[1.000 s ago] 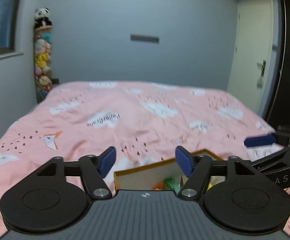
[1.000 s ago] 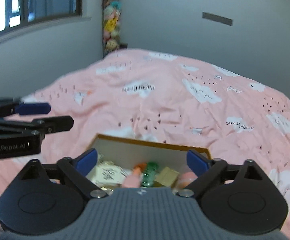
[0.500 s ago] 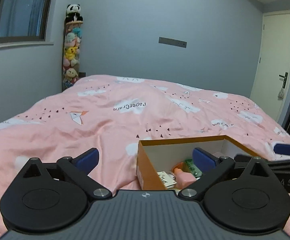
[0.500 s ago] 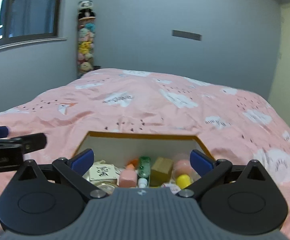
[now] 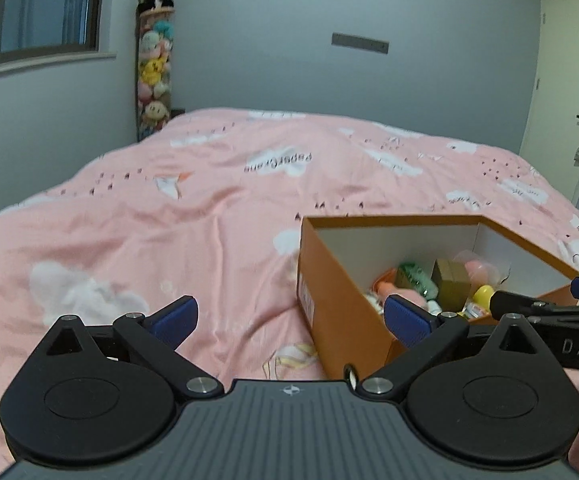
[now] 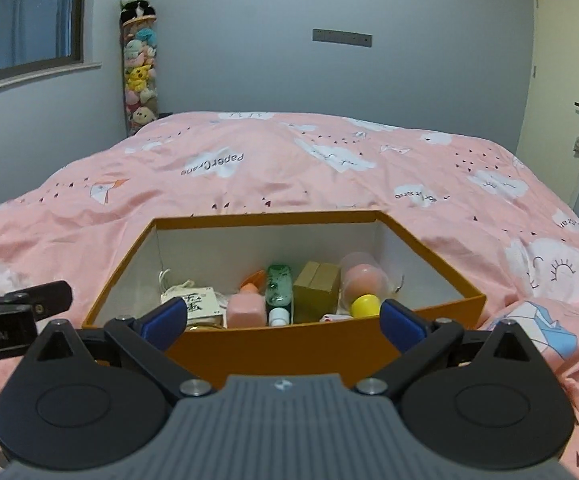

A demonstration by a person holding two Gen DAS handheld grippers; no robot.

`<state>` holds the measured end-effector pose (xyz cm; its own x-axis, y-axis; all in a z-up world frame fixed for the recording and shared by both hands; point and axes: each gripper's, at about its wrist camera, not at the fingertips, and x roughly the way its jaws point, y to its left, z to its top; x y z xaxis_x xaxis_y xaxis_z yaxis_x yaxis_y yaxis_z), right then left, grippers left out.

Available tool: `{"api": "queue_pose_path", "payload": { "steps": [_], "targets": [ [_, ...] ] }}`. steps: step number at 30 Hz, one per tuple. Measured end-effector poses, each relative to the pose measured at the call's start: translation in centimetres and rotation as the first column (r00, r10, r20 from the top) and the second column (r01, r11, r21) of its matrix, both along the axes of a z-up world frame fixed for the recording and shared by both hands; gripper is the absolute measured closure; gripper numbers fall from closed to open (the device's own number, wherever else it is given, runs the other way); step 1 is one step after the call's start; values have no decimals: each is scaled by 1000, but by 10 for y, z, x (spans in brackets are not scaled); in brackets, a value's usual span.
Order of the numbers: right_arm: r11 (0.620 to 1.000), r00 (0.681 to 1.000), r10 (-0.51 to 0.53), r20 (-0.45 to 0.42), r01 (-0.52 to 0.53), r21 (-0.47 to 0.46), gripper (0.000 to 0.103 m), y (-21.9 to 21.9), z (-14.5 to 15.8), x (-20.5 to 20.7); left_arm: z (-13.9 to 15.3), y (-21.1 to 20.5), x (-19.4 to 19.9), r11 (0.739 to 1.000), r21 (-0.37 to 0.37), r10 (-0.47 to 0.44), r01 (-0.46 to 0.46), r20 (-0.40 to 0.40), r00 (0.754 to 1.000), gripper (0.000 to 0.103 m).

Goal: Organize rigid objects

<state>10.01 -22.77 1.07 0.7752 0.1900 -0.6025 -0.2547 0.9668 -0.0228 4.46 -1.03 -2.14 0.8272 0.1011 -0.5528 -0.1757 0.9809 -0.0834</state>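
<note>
Two tongs, left [image 5: 289, 318] and right [image 6: 283, 320], gape wide and empty by one orange box [image 6: 321, 344] (several trinkets inside).

- The left gripper [image 5: 289, 318] is wide open, and nothing sits between its blue fingertips [image 5: 175, 316].
- Under it and ahead of it lies a pink blanket [image 5: 209, 208] with white clouds.
- An orange box [image 5: 341, 312] sits just ahead, to the right. The right fingertip is in front of its near corner.
- Inside the box are small things: a green bottle [image 5: 417, 276], a brown carton [image 5: 451, 280] and a yellow ball [image 5: 483, 294].
- The right gripper [image 5: 549, 304] pokes in from the right, by the box.
</note>
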Motion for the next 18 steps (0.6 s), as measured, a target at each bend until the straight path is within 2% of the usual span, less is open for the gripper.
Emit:
{"api": "queue_pose_path", "payload": {
  "steps": [8, 18],
  "targets": [
    [999, 998, 33, -45, -34, -14, 3, 9, -11, 5, -9, 3, 5, 1000, -28, -3, 2, -53, 999, 0],
    [999, 997, 40, -61, -39, 4, 3, 7, -12, 6, -8, 1, 5, 1000, -20, 1, -2, -50, 999, 0]
  ]
}}
